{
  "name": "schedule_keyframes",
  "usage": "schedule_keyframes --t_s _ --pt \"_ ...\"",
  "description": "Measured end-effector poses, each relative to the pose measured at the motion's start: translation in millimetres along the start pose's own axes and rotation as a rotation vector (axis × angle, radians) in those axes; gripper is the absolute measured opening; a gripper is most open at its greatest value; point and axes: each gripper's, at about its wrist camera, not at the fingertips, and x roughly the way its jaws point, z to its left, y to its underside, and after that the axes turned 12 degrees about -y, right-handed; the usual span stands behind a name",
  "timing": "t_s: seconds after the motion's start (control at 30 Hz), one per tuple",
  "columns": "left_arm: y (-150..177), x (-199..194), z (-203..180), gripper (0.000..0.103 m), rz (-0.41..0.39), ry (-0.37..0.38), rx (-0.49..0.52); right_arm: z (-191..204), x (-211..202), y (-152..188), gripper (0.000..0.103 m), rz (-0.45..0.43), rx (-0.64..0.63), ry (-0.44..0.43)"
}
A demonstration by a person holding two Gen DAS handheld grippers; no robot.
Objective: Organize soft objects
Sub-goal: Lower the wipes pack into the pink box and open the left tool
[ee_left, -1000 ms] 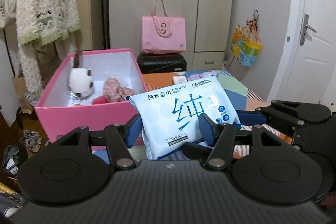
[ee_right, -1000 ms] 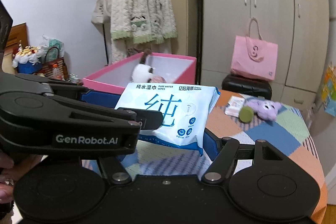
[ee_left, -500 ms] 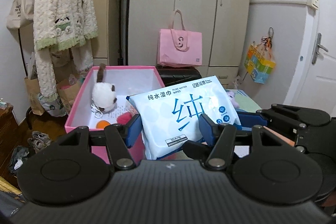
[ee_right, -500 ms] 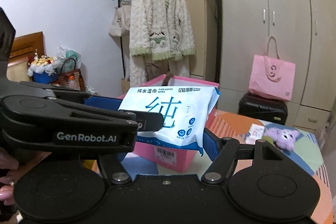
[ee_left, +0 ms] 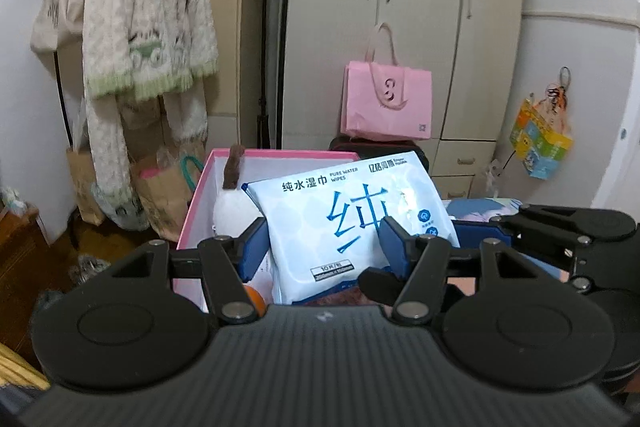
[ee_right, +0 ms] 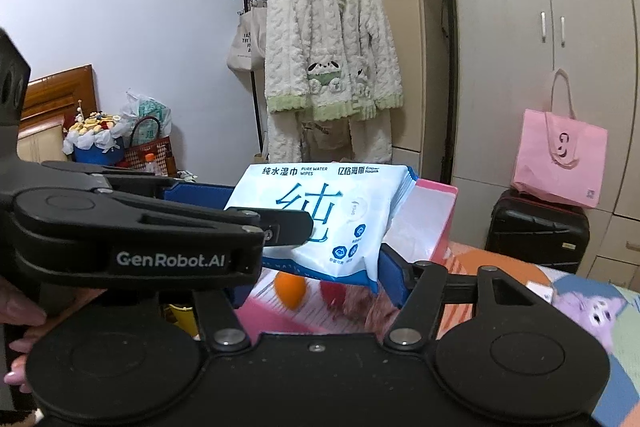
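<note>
Wipes pack [ee_left: 352,223] carried from over quilt to above pink box [ee_left: 280,157], plush toys below at 6 o'clock; left gripper [ee_left: 320,247] and right gripper [ee_right: 316,251] both clamp pack; judgement: release into box next

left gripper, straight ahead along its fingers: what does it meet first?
The wipes pack already held in the left gripper leads. Beyond it, probably the pink box interior and the white plush; depth is unclear.
</note>
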Motion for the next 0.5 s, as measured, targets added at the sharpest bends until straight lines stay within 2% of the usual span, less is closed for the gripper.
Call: schedule_keyframes --t_s 0.17,0.23,0.37,0.5 --pt "-9.4 42.9 11.8 0.058 0.056 -0.027 -0.017 -31.6 35.9 -11.5 0.058 0.041 0.051 -0.04" --pt "-8.9 54.9 15.5 0.058 0.076 -0.03 -0.01 -44.7 49.9 -13.5 0.049 0.069 0.084 -0.064" --pt "-6.8 80.7 25.2 0.058 0.159 -0.018 -0.032 -59.3 72.4 -9.6 0.049 0.12 0.129 -0.09" --pt "-1.7 92.0 28.3 0.058 0.175 -0.037 -0.015 -62.6 89.3 -4.9 0.049 0.166 0.137 -0.092"
